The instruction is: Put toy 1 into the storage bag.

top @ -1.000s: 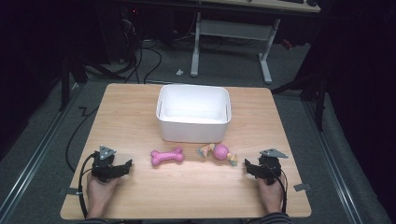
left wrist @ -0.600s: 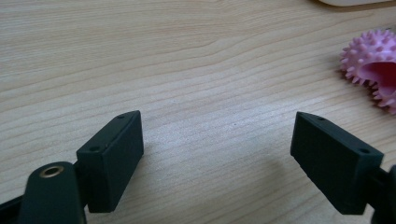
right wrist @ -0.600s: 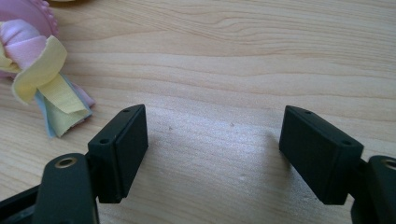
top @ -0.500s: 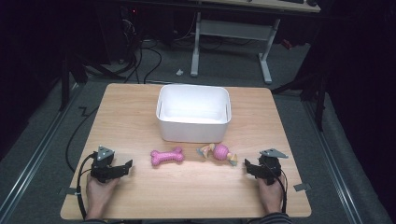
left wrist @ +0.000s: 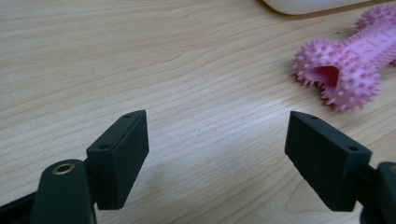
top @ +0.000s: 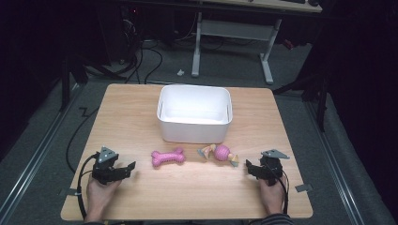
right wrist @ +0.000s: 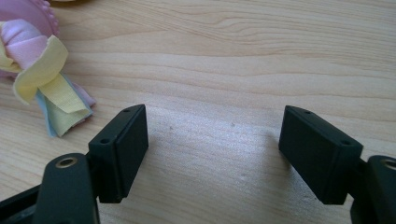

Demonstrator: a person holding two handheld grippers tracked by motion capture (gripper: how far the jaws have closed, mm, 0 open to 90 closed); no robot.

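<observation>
Wood grain runs across the table [top: 141, 108] in the high view, where a white rectangular bin [top: 195, 113] sits toward the far middle. Just in front of it lie a pink spiked bone toy [top: 168, 157] and, to its right and a little apart from it, a pink ball toy with cloth tails [top: 219, 153]. The left gripper [top: 126, 168] rests near the front left corner with its jaws pointing toward the bone, well short of it; the right gripper [top: 249, 167] rests near the front right, close to the ball toy's cloth tail but not touching. Against the earlier high pictures, both toys, the bin and both hands sit in the same places.

Left gripper view: the left gripper [left wrist: 217, 140] has its jaws spread wide over bare wood, nothing between them; they have just been closing a little. The bone toy [left wrist: 343, 65] lies ahead to the upper right, clear of the jaws, with the bin's white edge [left wrist: 308, 4] beyond it.

Right gripper view: the right gripper [right wrist: 212, 140] also stands spread wide above bare table, holding nothing. The ball toy [right wrist: 25, 23] sits at the upper left, its yellow, pink and blue cloth tails hanging just beside the left jaw without contact.
</observation>
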